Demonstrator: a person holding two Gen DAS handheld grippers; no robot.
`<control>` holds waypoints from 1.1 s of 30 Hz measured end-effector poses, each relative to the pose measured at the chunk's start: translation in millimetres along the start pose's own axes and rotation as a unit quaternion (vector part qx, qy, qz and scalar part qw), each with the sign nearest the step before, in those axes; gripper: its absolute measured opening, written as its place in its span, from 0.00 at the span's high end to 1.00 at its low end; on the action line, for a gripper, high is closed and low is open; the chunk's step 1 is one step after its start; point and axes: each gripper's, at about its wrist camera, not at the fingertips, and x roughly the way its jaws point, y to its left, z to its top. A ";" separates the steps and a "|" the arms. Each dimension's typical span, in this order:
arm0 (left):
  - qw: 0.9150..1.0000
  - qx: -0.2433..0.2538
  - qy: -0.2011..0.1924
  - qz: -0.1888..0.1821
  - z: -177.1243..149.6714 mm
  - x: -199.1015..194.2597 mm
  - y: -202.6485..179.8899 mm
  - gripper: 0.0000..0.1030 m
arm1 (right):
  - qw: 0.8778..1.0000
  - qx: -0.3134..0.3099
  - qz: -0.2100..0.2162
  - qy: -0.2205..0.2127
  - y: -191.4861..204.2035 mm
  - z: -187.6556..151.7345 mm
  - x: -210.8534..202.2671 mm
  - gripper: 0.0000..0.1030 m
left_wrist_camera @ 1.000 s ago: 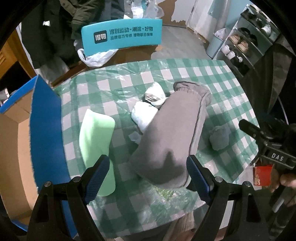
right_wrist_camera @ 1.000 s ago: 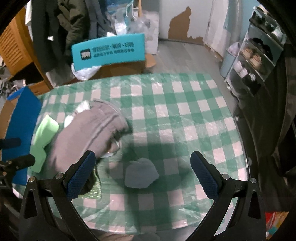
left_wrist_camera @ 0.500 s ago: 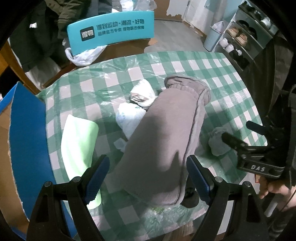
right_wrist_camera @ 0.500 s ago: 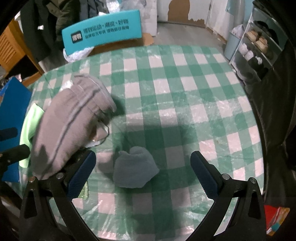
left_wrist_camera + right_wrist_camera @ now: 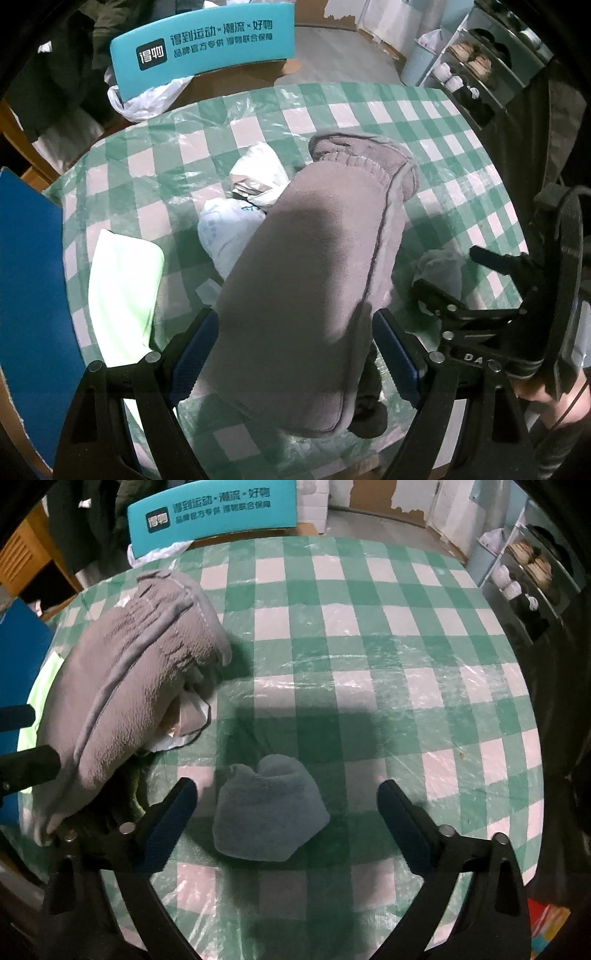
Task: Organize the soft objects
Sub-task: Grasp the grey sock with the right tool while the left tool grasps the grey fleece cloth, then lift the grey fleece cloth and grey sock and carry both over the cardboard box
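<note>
A long grey fleece roll [image 5: 314, 266] lies slantwise on the green checked table [image 5: 369, 646]. My left gripper [image 5: 293, 321] points down over its near end, jaws wide, with the roll filling the gap between the blue pads. A small blue-grey cloth [image 5: 269, 812] lies bunched to the right of the roll. My right gripper [image 5: 286, 790] stands astride it. Its jaws are closing and the pads stay apart from the cloth. The left wrist view shows the right gripper [image 5: 447, 269] by that cloth [image 5: 439, 266]. A light green cloth [image 5: 122, 291] lies left of the roll.
White plastic bags [image 5: 229, 229] sit against the roll's far side, and a dark item [image 5: 369, 417] peeks from under its near end. A blue box flap [image 5: 29, 277] stands at the table's left edge. Behind the table are a teal chair back [image 5: 203, 40] and a shoe rack [image 5: 476, 62].
Both grippers have come down toward the table. The grey roll now sits between the left fingers, and the blue-grey cloth lies between the right fingers, which have narrowed slightly.
</note>
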 end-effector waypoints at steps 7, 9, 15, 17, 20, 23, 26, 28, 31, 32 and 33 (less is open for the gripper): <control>1.000 0.013 0.002 0.004 1.4 7.5 -12.3 0.16 | 1.000 -0.007 0.014 0.013 -3.0 -2.5 6.2 0.45; 1.000 0.019 0.004 0.010 1.3 11.0 -17.0 0.16 | 1.000 -0.005 0.019 0.015 -5.5 -3.9 5.5 0.52; 0.999 0.033 0.004 0.028 2.7 19.8 -25.3 0.16 | 1.000 0.007 0.021 0.009 -14.9 -7.3 -4.6 0.61; 0.998 0.040 0.005 0.038 3.1 22.6 -27.5 0.16 | 1.000 0.012 0.023 0.009 -16.8 -7.8 -6.1 0.61; 0.998 0.051 0.003 0.047 2.7 26.1 -29.3 0.16 | 0.999 0.018 0.026 0.011 -18.7 -9.2 -7.4 0.61; 0.997 0.058 -0.007 0.050 0.8 25.7 -29.3 0.20 | 0.999 0.021 0.025 0.012 -16.3 -5.1 -6.5 0.61; 0.996 0.064 -0.020 0.054 -0.4 22.7 -28.3 0.34 | 0.999 0.022 0.027 0.009 -15.0 -2.4 -8.1 0.61; 0.996 0.066 -0.025 0.053 -1.0 21.0 -26.9 0.45 | 0.999 0.020 0.028 0.007 -14.1 0.0 -9.8 0.61; 0.996 0.061 -0.032 0.048 -2.2 16.6 -22.6 0.59 | 0.999 0.017 0.031 0.002 -11.9 1.1 -14.0 0.61; 0.997 0.058 -0.035 0.048 -2.4 14.3 -20.2 0.63 | 0.999 0.016 0.032 0.000 -11.2 1.5 -15.8 0.61; 0.997 0.055 -0.037 0.047 -2.9 12.5 -18.3 0.65 | 0.999 0.015 0.033 -0.002 -9.9 2.2 -16.9 0.61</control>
